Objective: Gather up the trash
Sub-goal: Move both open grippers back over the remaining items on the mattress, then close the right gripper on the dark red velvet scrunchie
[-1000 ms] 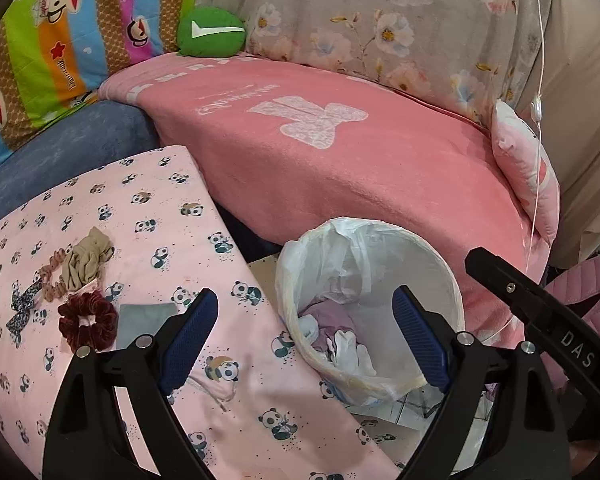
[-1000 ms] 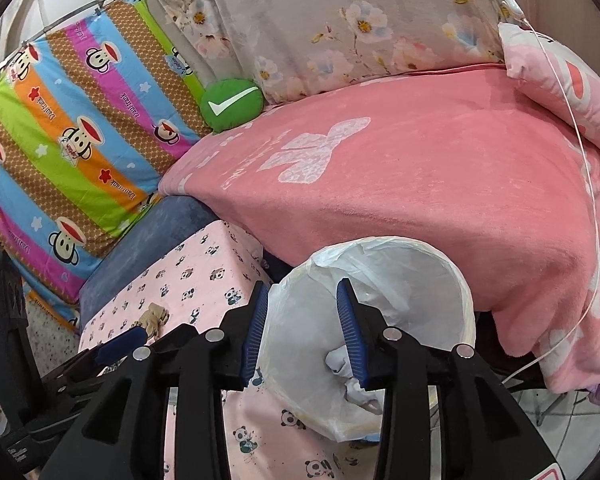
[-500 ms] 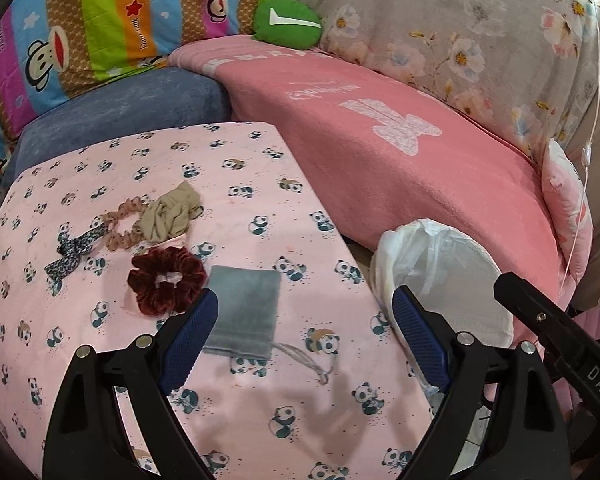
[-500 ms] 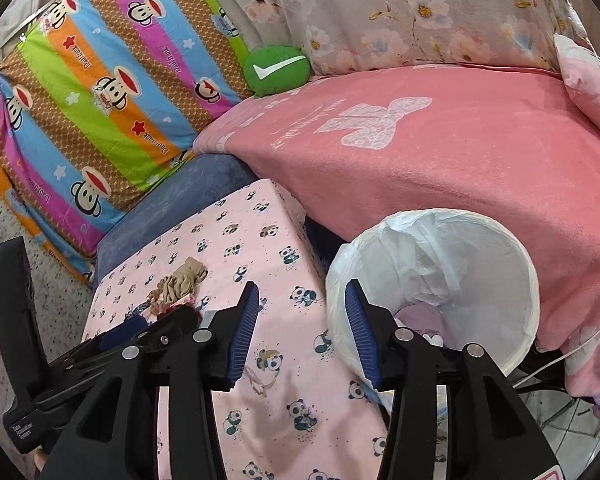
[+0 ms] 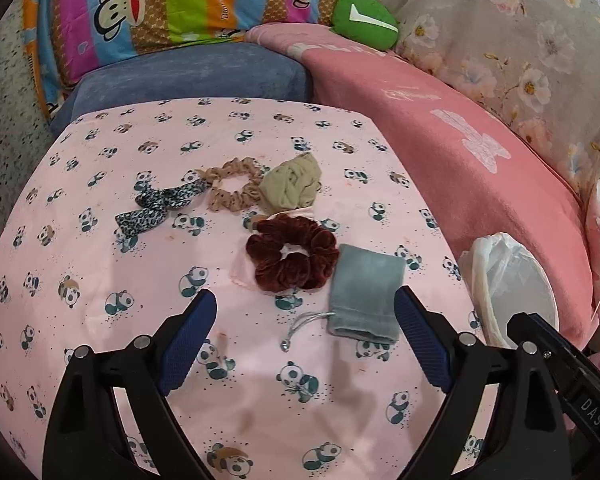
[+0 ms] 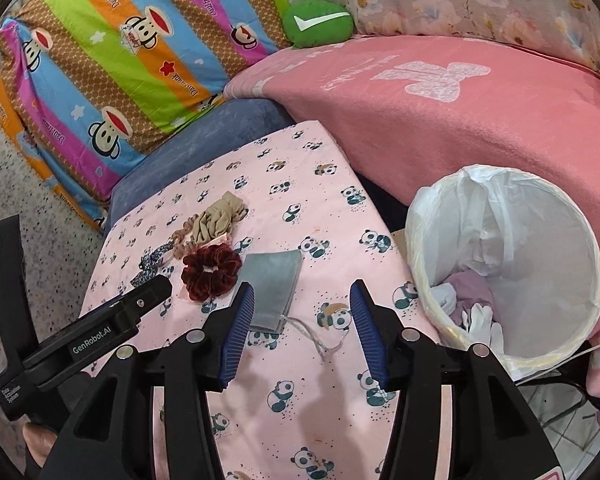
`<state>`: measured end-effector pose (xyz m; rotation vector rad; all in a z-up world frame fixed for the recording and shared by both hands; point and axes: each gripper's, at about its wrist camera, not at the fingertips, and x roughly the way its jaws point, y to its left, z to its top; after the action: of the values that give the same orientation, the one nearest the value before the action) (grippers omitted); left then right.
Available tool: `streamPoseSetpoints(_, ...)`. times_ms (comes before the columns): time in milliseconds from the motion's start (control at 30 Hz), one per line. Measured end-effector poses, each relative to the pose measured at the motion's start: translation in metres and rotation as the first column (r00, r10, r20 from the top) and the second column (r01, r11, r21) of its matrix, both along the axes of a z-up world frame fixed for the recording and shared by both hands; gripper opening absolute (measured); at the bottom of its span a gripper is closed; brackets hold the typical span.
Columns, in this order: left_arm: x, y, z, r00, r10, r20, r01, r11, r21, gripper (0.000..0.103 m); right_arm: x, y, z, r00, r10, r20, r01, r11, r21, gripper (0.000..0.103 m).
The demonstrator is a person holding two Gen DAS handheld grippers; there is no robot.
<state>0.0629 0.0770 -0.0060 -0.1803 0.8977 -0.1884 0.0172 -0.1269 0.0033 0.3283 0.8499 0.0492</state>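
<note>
The grey drawstring pouch (image 5: 364, 300) lies flat on the panda-print cloth (image 5: 100, 280), touching the dark red velvet scrunchie (image 5: 292, 258). Above it the left gripper (image 5: 304, 340) hangs spread wide and empty. The right gripper (image 6: 302, 320), empty too, has just been parting its jaws. The lined bin (image 6: 508, 264) stands beside the cloth.
</note>
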Motion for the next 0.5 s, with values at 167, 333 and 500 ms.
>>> streamPoseSetpoints(167, 0.004, 0.025, -0.014, 0.998, 0.046, -0.031, -0.046, 0.999, -0.009, 0.086, 0.008, 0.021, -0.015, 0.998, 0.039, -0.039, -0.039, 0.999, -0.011, 0.051)
streamPoseSetpoints(333, 0.009, 0.041, -0.027, 0.996, 0.073, -0.057, -0.074, 0.997, -0.01, 0.086, 0.02, 0.039, -0.025, 0.996, 0.074, -0.058, -0.075, 0.997, -0.021, 0.051)
streamPoseSetpoints(500, 0.018, 0.056, -0.037, 0.993, 0.094, -0.077, -0.095, 0.995, -0.009, 0.086, 0.037, 0.052, -0.032, 0.993, 0.098, -0.061, -0.1, 0.995, -0.027, 0.051)
